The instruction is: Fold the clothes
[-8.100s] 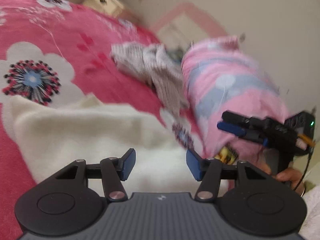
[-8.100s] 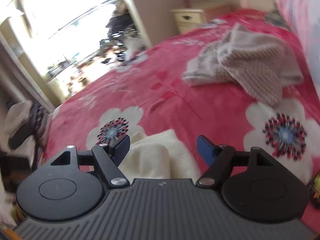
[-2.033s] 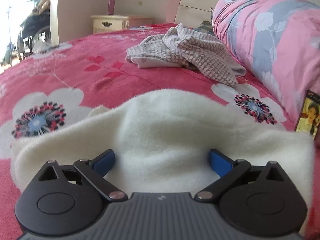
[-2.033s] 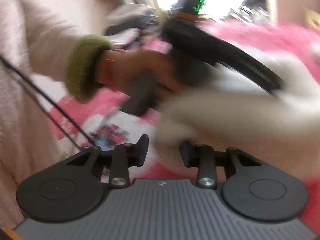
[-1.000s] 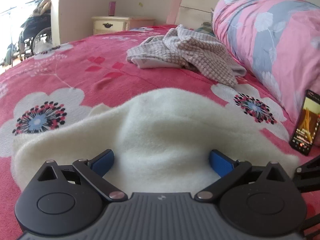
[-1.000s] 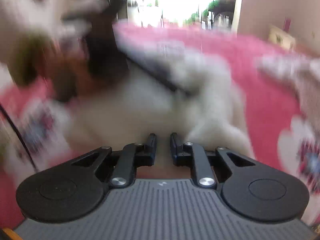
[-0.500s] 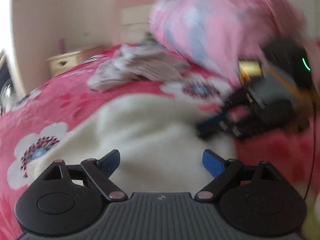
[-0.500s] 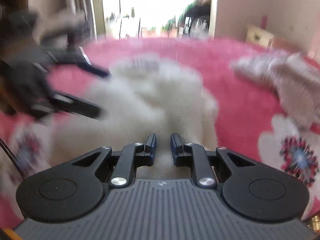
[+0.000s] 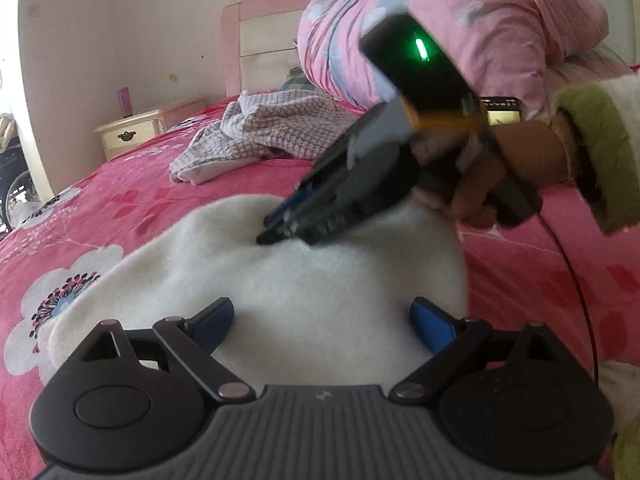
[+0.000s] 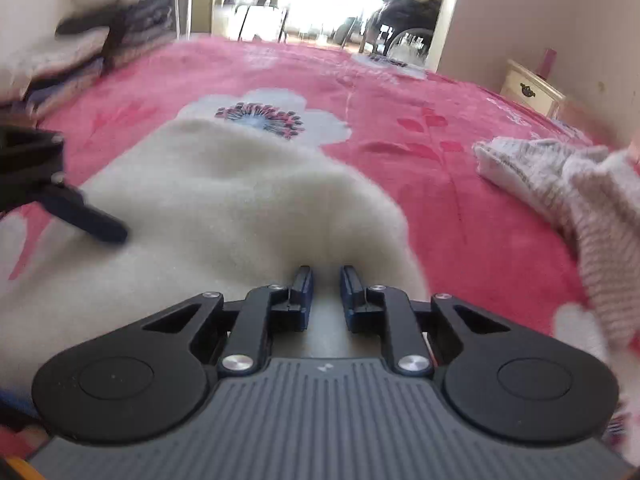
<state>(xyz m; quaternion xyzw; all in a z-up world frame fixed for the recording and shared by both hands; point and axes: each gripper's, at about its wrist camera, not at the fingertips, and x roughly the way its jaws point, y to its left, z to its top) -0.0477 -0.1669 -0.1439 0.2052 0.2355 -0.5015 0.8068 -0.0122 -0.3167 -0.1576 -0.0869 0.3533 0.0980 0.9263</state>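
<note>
On bed: right claw clenched on cream garment; left claw spread wide, released, over it.

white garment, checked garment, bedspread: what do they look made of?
White garment: looks like thick fleece or brushed knit, matte, with a fuzzy nap and soft rounded folds. Checked garment: thinner woven or waffle-textured cloth, judging by its fine grid and sharp crumples. Bedspread: smooth printed fabric with a slight sheen, possibly plush; fibre unclear.

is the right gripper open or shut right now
Shut: the right gripper has its fingers nearly together, pinching a fold of the white fleece.
</note>
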